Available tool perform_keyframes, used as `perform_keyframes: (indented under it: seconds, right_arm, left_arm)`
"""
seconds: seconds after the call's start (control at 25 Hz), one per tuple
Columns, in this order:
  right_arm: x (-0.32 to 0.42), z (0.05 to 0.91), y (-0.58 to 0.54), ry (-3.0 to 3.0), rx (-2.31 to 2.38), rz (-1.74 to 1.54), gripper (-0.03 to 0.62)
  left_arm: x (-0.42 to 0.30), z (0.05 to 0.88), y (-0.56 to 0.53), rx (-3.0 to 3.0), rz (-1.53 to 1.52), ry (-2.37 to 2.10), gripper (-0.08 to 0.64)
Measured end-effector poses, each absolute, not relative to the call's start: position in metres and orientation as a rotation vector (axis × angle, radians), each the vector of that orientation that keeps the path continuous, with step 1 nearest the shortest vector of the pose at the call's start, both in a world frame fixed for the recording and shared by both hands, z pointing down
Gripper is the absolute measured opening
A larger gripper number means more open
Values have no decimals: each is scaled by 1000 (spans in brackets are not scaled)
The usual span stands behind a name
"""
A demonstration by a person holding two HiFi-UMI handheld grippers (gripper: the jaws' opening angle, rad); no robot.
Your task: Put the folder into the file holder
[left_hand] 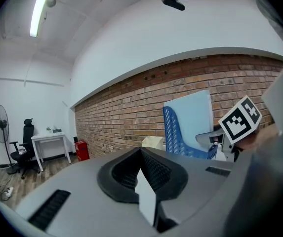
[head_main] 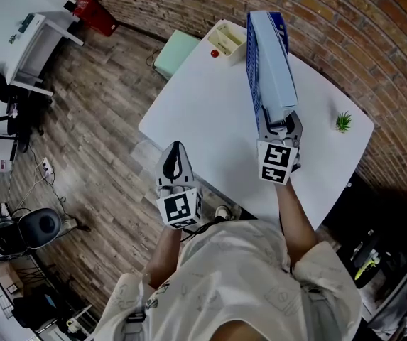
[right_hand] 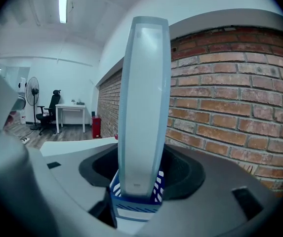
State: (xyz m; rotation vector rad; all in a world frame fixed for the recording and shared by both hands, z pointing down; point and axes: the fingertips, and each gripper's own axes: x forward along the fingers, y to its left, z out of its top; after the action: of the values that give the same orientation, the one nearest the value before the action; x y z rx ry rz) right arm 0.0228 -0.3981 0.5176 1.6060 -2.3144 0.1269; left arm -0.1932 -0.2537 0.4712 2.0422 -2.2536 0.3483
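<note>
Right gripper view looks along the narrow edge of the pale blue plastic folder [right_hand: 143, 102], which stands upright between the jaws of the right gripper [right_hand: 141, 174]. The dark pads sit out to either side with a gap on both sides, so the fingers are spread wide and press on nothing. The folder's lower end is inside the blue perforated plastic file holder [right_hand: 158, 180], and I judge that the holder's walls, not the gripper, are keeping it upright.

From the head view, the holder stands on the white rectangular table [head_main: 203, 112] with its length running away from the person. The right gripper is at the holder's near end, in line with the slot, which suits feeding a folder in edge-on. The left gripper [head_main: 176, 151] hangs well to the left of the holder, past the table's near edge, with its jaws closed together on nothing. It seems parked there because one gripper is enough for this job.

A cream plastic tray [head_main: 226, 38] sits just beyond the holder's far end, and a small green plant [head_main: 343, 122] stands to the holder's right.

The placing looks nearly complete. What seems left is drawing the right gripper straight back without nudging the holder.
</note>
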Motion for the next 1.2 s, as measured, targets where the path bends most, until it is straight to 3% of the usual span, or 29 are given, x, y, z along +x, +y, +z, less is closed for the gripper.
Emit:
perform_keyframes:
  seconds: [0.28, 1.2]
  right_arm:
    - [28, 494, -393, -2318, 1655, 105, 299]
    - [56, 445, -266, -2264, 1804, 19, 302]
  left_arm:
    - [-187, 460, -252, 2091, 286, -2247, 11]
    - [-190, 439, -180, 2217, 153, -2194, 11]
